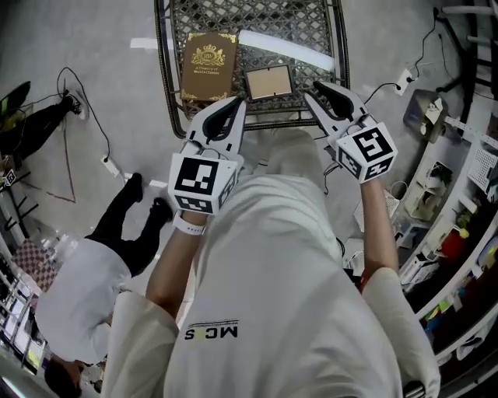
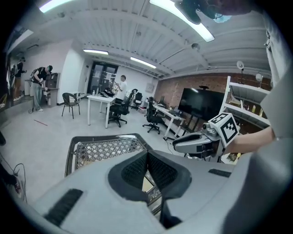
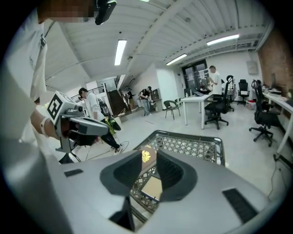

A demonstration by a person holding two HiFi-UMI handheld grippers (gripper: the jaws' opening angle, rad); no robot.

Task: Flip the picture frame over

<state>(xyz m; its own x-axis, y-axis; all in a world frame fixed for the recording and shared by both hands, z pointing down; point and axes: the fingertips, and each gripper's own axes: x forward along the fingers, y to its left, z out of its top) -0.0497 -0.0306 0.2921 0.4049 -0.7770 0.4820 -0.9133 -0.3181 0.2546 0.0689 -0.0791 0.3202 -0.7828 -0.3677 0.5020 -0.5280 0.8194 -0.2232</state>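
A small picture frame lies flat on the metal mesh table, its pale panel up, right of a brown book with a gold emblem. My left gripper hovers over the table's near edge, just left of the frame, its jaws together and empty. My right gripper hovers just right of the frame, jaws partly apart with nothing between them. In the right gripper view the frame and the book's emblem show through the gap of the right gripper. The left gripper looks over the mesh table.
A person in white crouches on the floor at the lower left. Cables run over the floor to the left of the table. Cluttered shelves stand to the right. Desks and office chairs fill the room beyond.
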